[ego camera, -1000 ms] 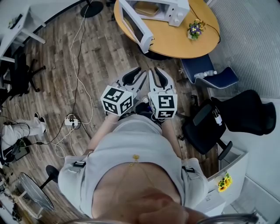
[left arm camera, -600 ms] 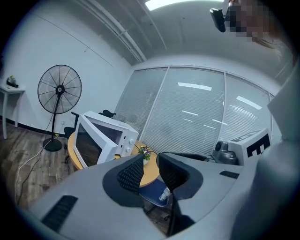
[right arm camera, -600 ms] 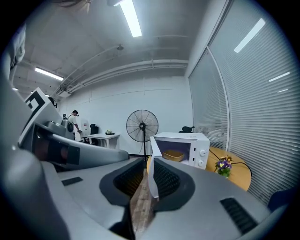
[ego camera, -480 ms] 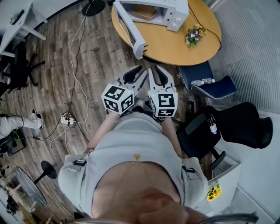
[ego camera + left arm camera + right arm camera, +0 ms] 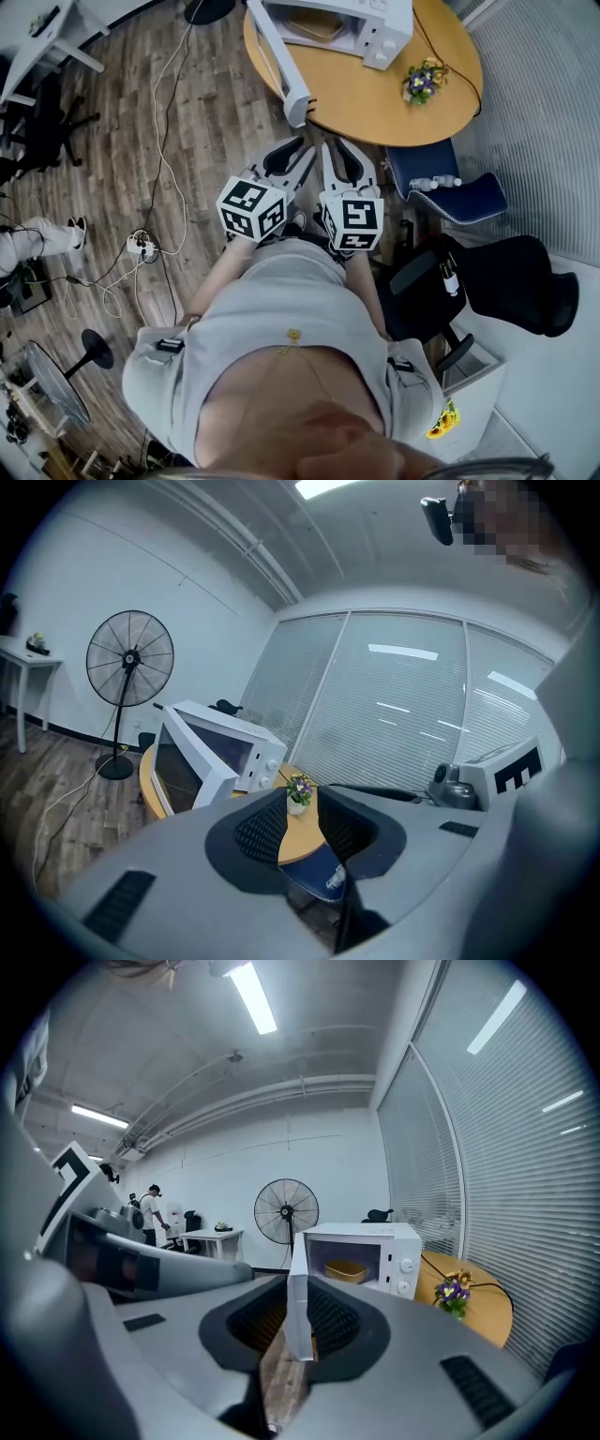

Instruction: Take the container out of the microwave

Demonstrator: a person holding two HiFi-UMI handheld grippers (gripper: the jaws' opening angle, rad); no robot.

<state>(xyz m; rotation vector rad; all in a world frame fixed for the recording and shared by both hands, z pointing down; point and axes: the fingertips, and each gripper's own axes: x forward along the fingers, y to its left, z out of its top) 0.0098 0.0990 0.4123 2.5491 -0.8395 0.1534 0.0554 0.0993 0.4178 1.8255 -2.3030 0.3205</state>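
Observation:
A white microwave [image 5: 330, 21] stands on a round wooden table [image 5: 394, 103] with its door [image 5: 281, 56] swung open. A tan container [image 5: 319, 22] sits inside it, and the right gripper view shows the container [image 5: 345, 1270] through the open front. Both grippers are held close to my body, well short of the table. My left gripper [image 5: 287, 165] is open and empty, and so is my right gripper [image 5: 343, 165]. In the left gripper view the microwave [image 5: 225, 747] shows behind its door [image 5: 183, 772].
A small flower pot [image 5: 419, 81] stands on the table near the microwave. A blue chair [image 5: 448, 187] with a bottle and a black office chair [image 5: 487, 272] stand to the right. Cables and a power strip [image 5: 141, 246] lie on the wooden floor at left. A standing fan [image 5: 286, 1211] is behind the table.
The head view has shifted a little, and the microwave door now shows narrower, more edge-on. Both grippers stay in front of my body, open and empty.

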